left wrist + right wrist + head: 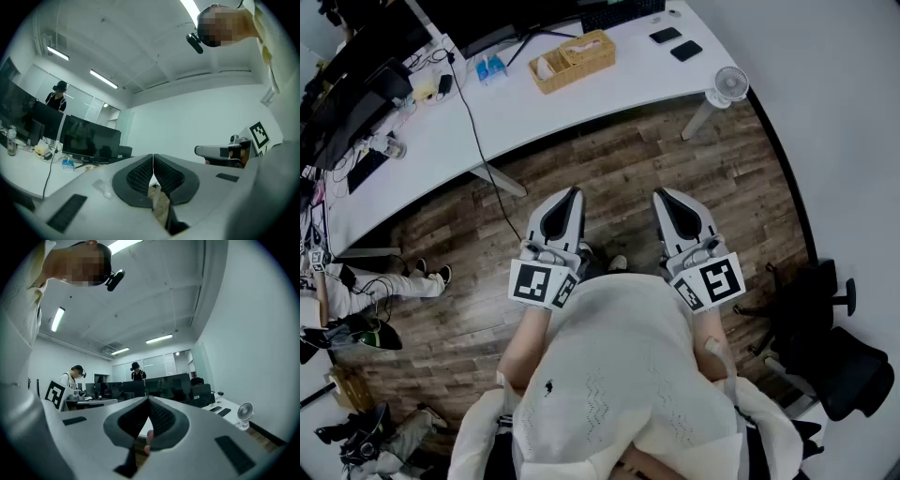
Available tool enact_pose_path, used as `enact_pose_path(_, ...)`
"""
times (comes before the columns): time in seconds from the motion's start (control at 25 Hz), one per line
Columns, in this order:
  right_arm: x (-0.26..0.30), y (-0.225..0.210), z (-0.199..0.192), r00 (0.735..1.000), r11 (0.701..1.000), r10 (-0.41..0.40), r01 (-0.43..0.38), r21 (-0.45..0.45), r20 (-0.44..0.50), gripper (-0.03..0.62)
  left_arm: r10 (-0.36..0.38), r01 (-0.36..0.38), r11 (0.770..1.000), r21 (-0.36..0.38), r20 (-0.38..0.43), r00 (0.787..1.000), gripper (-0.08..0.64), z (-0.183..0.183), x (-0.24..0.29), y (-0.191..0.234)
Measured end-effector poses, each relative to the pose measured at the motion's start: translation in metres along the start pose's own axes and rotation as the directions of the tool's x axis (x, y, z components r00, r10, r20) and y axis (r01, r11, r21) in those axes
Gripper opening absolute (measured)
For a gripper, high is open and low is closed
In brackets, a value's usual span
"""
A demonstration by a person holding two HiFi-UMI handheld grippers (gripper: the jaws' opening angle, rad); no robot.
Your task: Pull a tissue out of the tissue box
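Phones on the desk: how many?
2. One phone lies near the desk's far right end; the second phone right beside it, nearer the fan. Left-end clutter may hide more.

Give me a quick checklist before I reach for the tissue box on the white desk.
1. Tissue box in sight on the desk: ok.
2. Tissue sticking out to grab: cannot tell.
3. Left gripper jaws apart for a grasp: not ok, shut and empty.
4. Right gripper jaws apart: not ok, shut and empty.
5. Grippers close to the box: not ok, both held back over the floor.
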State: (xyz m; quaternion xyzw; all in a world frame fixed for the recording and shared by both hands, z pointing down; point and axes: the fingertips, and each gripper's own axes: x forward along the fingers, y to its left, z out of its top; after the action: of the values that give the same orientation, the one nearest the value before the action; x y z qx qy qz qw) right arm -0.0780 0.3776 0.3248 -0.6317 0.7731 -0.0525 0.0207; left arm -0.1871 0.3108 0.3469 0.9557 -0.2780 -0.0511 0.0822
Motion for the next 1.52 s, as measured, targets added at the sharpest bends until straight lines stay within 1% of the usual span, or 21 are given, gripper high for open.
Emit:
enact_pose_path(0.12, 0.005, -0.006, 0.004, 1.000, 1.000, 0.003, -0.003, -0.017, 0.012, 0.000, 0.000, 0.000, 1.000, 0.005, 0.020, 1.000, 0.014, 0.000, 0.007, 0.002)
enact_pose_path(0.48, 0.008, -0.018, 0.004, 1.000, 1.000, 0.014, -0.014, -0.014, 0.014, 0.000, 0.010, -0.010, 1.000, 0.018, 0.019, 1.000, 0.014, -0.002, 0.017, 0.001)
enact_pose_path(0.56, 0.010, -0.020, 0.003, 1.000, 1.000, 0.015, -0.015, -0.014, 0.010, 0.000, 0.026, -0.027, 0.999, 0.025, 0.022, 0.999, 0.014, -0.002, 0.017, 0.004)
enact_pose_path(0.72, 0.011, -0.026, 0.001, 1.000, 1.000, 0.022, -0.022, -0.011, 0.004, 0.000, 0.088, -0.089, 0.994, 0.058, 0.021, 0.996, 0.014, -0.004, 0.022, 0.009)
enact_pose_path(0.88, 0.010, -0.034, -0.006, 1.000, 1.000, 0.001, -0.001, 0.013, -0.004, 0.000, 0.082, -0.082, 0.995, 0.061, 0.002, 0.997, 0.014, -0.008, 0.027, 0.009)
enact_pose_path(1.04, 0.015, -0.040, -0.012, 1.000, 0.999, -0.017, 0.017, 0.029, 0.002, 0.002, 0.108, -0.108, 0.993, 0.052, 0.004, 0.994, 0.014, -0.013, 0.029, 0.017)
enact_pose_path(1.12, 0.017, -0.039, -0.014, 1.000, 1.000, -0.021, 0.021, 0.009, -0.002, 0.002, 0.114, -0.113, 0.993, 0.045, -0.010, 0.993, 0.014, -0.018, 0.029, 0.020)
enact_pose_path(1.2, 0.018, -0.043, -0.014, 0.998, 0.998, -0.057, 0.057, -0.032, 0.000, 0.002, 0.099, -0.097, 0.994, 0.039, -0.031, 0.995, 0.014, -0.024, 0.032, 0.020)
enact_pose_path(1.28, 0.019, -0.049, -0.010, 0.994, 0.990, -0.108, 0.109, -0.090, 0.017, 0.002, 0.076, -0.074, 0.996, 0.054, -0.048, 0.996, 0.014, -0.028, 0.038, 0.018)
enact_pose_path(1.36, 0.020, -0.052, -0.007, 0.992, 0.982, -0.122, 0.126, -0.142, 0.036, 0.002, 0.064, -0.060, 0.996, 0.070, -0.053, 0.997, 0.014, -0.031, 0.044, 0.017)
enact_pose_path(1.44, 0.021, -0.055, -0.007, 0.993, 0.981, -0.112, 0.116, -0.153, 0.033, 0.000, 0.051, -0.048, 0.997, 0.058, -0.054, 0.997, 0.014, -0.035, 0.049, 0.014)
enact_pose_path(1.52, 0.025, -0.061, -0.007, 0.994, 0.985, -0.106, 0.108, -0.137, 0.026, 0.001, 0.039, -0.037, 0.998, 0.048, -0.047, 0.998, 0.014, -0.035, 0.057, 0.014)
